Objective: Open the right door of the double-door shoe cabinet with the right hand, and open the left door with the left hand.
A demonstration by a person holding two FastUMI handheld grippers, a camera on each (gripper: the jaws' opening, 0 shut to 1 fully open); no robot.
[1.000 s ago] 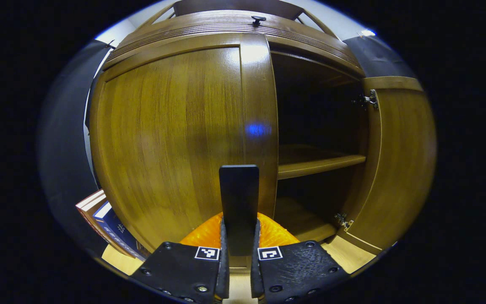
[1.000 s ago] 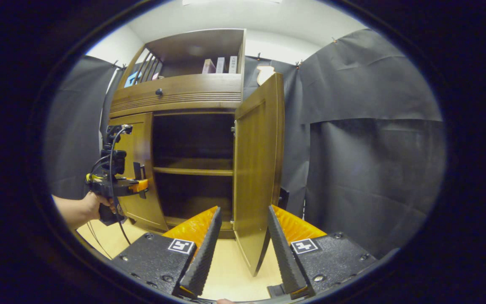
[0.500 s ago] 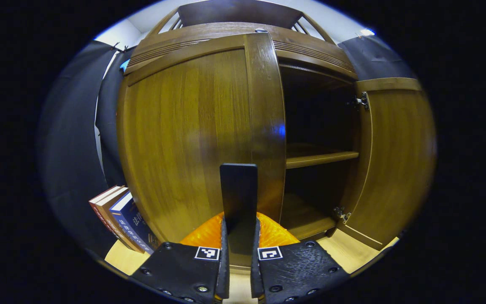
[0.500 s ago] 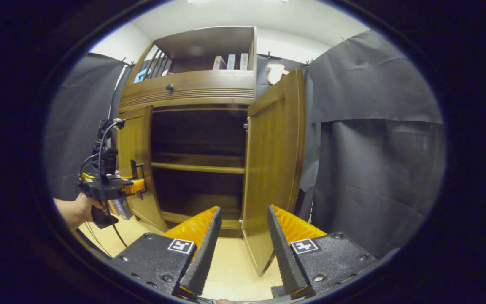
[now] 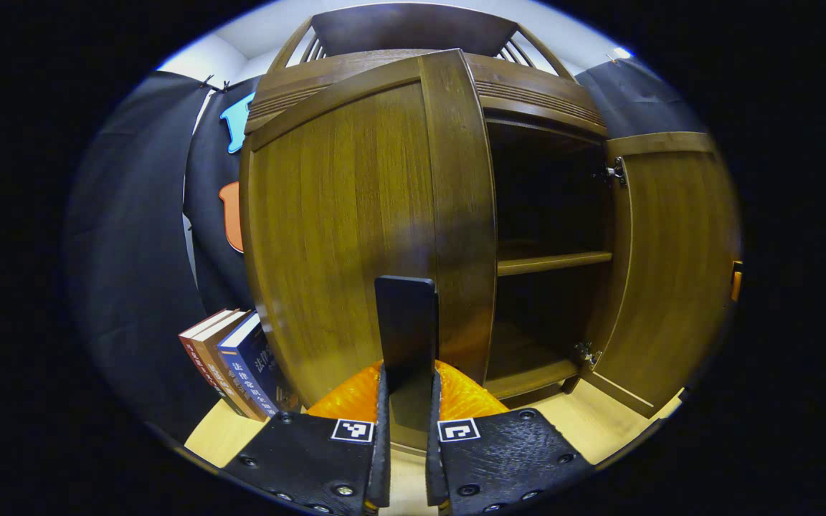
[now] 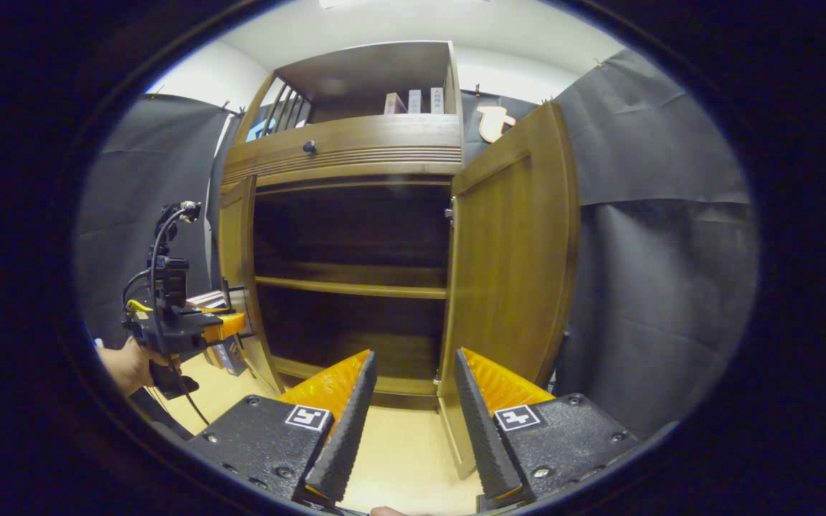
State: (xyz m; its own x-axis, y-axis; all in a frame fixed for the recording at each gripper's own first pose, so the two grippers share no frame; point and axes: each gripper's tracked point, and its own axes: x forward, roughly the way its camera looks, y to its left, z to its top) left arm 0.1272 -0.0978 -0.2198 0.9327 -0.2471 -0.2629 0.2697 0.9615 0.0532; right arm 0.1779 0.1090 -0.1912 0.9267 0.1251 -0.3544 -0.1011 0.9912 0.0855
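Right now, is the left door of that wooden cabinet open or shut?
Open. The left door is swung out from the cabinet, and the left gripper is clamped on its black handle. The dark shelves behind it are exposed.

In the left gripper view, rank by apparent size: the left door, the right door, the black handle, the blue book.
1. left door, though it is nearest the camera
2. right door
3. black handle and blue book look alike; no ranking.
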